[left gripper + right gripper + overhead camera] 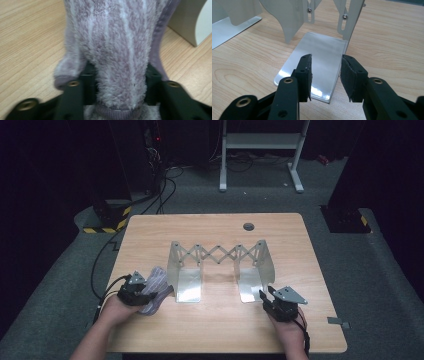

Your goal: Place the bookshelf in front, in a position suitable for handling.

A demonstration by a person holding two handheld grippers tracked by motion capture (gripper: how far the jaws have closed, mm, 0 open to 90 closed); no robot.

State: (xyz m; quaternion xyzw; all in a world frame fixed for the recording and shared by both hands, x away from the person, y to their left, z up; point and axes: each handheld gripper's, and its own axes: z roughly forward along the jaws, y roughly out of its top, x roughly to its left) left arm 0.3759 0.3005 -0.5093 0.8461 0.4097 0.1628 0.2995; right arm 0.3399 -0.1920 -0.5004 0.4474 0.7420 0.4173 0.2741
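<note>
Two grippers: left gripper (134, 291) pinches fuzzy sock (117, 50); right gripper (325, 75) half-open, empty (metal rack (218, 255) ahead).

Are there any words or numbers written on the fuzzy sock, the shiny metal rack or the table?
No words or numbers can be read anywhere.
Sock: purple and white stripes, no label.
Metal rack: bare metal, no writing.
Table: plain wood grain.
</note>
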